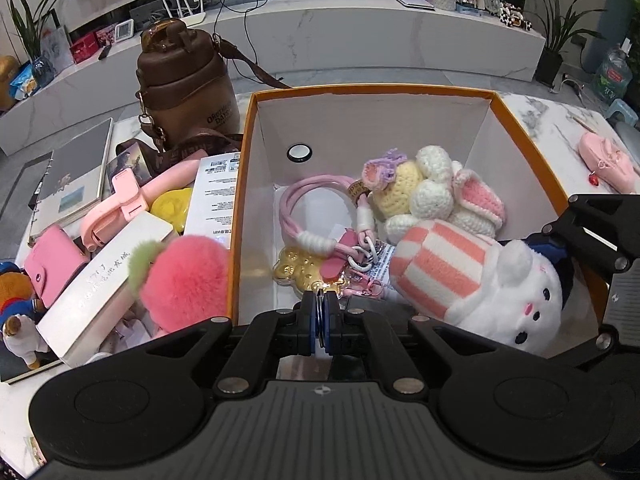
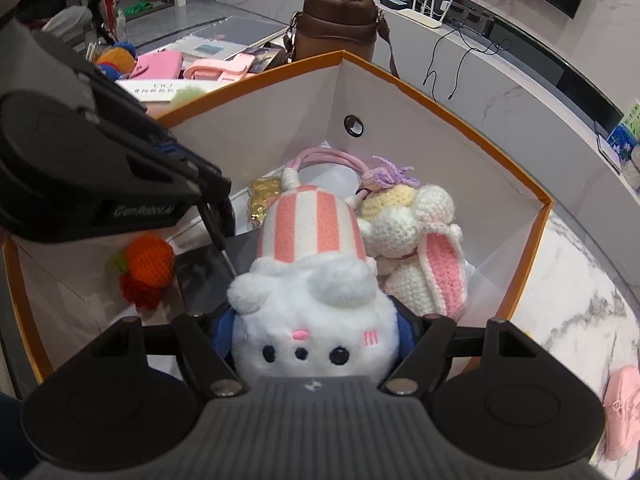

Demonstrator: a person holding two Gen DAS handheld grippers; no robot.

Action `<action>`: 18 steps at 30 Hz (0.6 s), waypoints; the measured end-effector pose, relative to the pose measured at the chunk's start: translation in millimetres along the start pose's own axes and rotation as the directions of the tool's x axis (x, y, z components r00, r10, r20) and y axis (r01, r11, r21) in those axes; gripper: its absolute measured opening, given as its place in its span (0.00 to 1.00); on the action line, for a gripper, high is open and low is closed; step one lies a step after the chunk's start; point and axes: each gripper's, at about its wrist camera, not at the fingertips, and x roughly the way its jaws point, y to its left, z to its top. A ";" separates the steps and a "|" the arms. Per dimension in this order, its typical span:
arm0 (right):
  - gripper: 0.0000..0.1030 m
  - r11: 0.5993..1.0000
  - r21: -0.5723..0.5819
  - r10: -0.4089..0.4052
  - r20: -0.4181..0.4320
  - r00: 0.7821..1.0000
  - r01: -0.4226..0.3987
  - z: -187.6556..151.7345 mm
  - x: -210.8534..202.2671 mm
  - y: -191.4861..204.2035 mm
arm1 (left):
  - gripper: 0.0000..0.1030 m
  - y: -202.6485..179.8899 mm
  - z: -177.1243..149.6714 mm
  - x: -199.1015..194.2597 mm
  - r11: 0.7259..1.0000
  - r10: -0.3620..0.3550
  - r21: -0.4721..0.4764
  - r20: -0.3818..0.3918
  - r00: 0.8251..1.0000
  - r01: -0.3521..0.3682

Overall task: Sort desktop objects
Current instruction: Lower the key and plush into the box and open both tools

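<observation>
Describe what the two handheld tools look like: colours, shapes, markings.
Both tools are alike. The left tool has a ribbed grey body with a small cross-shaped emblem, two round black discs at its sides, black angular linkage arms with silver pins, and blue pads on the fingers. The right tool matches. Seen from the right wrist, the left one carries white GenRobot lettering on its side. No cables or sleeves show.

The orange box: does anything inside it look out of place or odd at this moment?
Nothing looks spilled or damaged. In the orange box the white plush is not resting freely: the right gripper is shut on its head. The left gripper is shut on a key ring. The crochet bunny lies tipped over.
</observation>
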 end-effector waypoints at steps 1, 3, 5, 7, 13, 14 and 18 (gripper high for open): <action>0.72 1.000 -0.006 -0.004 -0.003 1.000 0.004 0.7 1.1 0.7 | 0.03 -1.4 0.4 1.0 1.000 0.012 0.008 -0.001 1.000 -0.012; 0.72 1.000 -0.020 -0.013 -0.009 1.000 0.013 1.6 4.0 2.4 | 0.03 -4.6 0.2 3.1 0.999 0.043 0.031 -0.002 0.999 -0.043; 0.72 0.999 -0.027 -0.018 -0.014 1.000 0.018 2.0 6.3 3.4 | 0.03 -7.0 0.2 3.5 0.998 0.053 0.042 -0.003 0.999 -0.052; 0.72 0.999 -0.033 -0.023 -0.019 1.000 0.022 2.2 7.4 4.4 | 0.03 -7.9 0.2 3.9 0.997 0.061 0.050 -0.004 0.998 -0.061; 0.75 0.997 -0.062 -0.038 -0.029 0.999 0.036 3.2 9.3 8.4 | 0.06 -15.2 -0.4 7.7 0.989 0.109 0.103 -0.005 0.994 -0.108; 0.76 0.997 -0.066 -0.042 -0.028 0.999 0.040 3.6 9.8 8.9 | 0.09 -16.9 -0.7 7.9 0.988 0.112 0.111 -0.007 0.994 -0.110; 0.77 0.997 -0.067 -0.042 -0.020 0.999 0.041 2.5 8.4 8.5 | 0.24 -22.8 -0.8 8.8 0.986 0.112 0.129 -0.019 0.994 -0.108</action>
